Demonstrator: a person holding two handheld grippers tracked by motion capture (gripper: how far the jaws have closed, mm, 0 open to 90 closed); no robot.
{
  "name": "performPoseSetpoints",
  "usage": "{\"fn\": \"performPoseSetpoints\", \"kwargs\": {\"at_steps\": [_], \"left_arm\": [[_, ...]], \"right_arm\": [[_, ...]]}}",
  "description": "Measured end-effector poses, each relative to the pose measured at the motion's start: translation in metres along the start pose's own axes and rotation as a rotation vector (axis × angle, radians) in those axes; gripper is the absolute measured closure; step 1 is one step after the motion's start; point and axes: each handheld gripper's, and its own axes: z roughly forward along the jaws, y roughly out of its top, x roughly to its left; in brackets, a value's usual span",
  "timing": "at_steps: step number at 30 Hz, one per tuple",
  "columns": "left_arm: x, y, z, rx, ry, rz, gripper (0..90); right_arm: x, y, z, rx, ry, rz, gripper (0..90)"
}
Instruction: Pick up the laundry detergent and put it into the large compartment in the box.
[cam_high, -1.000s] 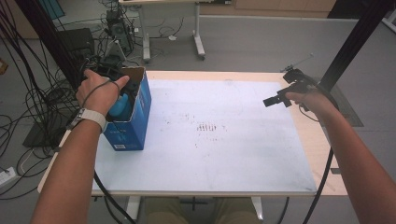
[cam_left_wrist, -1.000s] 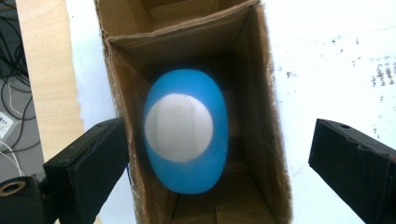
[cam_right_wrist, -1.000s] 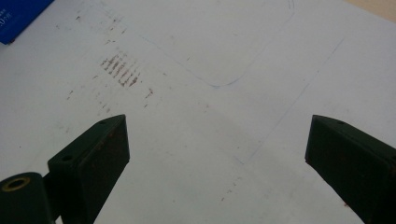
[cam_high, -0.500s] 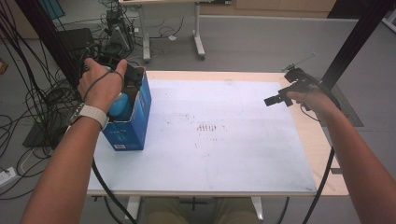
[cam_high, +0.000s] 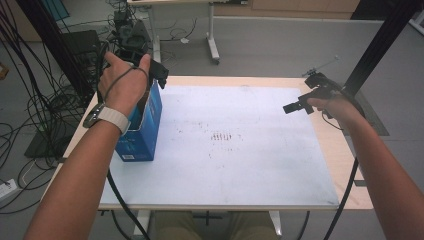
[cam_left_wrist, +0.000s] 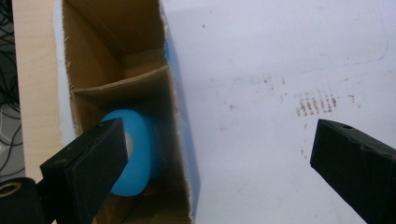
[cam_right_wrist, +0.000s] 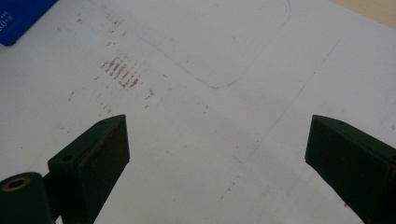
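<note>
Your left gripper (cam_high: 159, 75) hovered, jaws spread wide, above the open blue cardboard box (cam_high: 142, 131) at the worktop's left edge; a smooth, rounded blue roll (cam_left_wrist: 133, 151) sat inside it. Your right gripper (cam_high: 295, 106), jaws equally spread, hung near the right edge.

- A pale band with a silver-coloured metal case, a wristwatch (cam_high: 102, 116), is worn on the left wrist; both forearms are bare, with no sleeves to be seen.
- The black two-jaw left tool (cam_left_wrist: 219, 172) is built of blocky, matt black jaws with flat inner faces; a small round hole is seen near the tip of one jaw, and a brass-ringed hole at the base of the other.
- A thin dark cable (cam_high: 118, 197) is seen trailing from the left hand beneath the forearm.
- The black two-jaw right tool (cam_right_wrist: 217, 163) has the same wedge-shaped jaws, a small hole and a brass-ringed socket; reddish specks are seen on them.
- A dark cable (cam_high: 345, 200) hangs along the right forearm.
</note>
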Motion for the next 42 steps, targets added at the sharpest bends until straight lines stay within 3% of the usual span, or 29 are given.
{"fn": "performPoseSetpoints", "kwargs": {"at_steps": [7, 21, 23, 42], "left_arm": [[-0.018, 0.004, 0.003, 0.005, -0.019, 0.016, 4.4], [-0.045, 0.009, 0.011, 0.019, -0.052, 0.096, 4.4], [-0.048, 0.009, 0.013, 0.018, -0.042, 0.11, 4.4], [-0.08, 0.004, 0.034, 0.03, -0.056, 0.124, 4.7]], "right_arm": [[0.0, 0.0, 0.0, -0.001, -0.001, 0.0, 6.3], [0.001, 0.001, 0.001, 0.0, 0.0, -0.002, 6.3], [0.001, 0.001, 0.001, 0.0, 0.0, -0.001, 6.3], [0.001, 0.001, 0.003, 0.003, 0.004, 0.0, 6.3]]}}
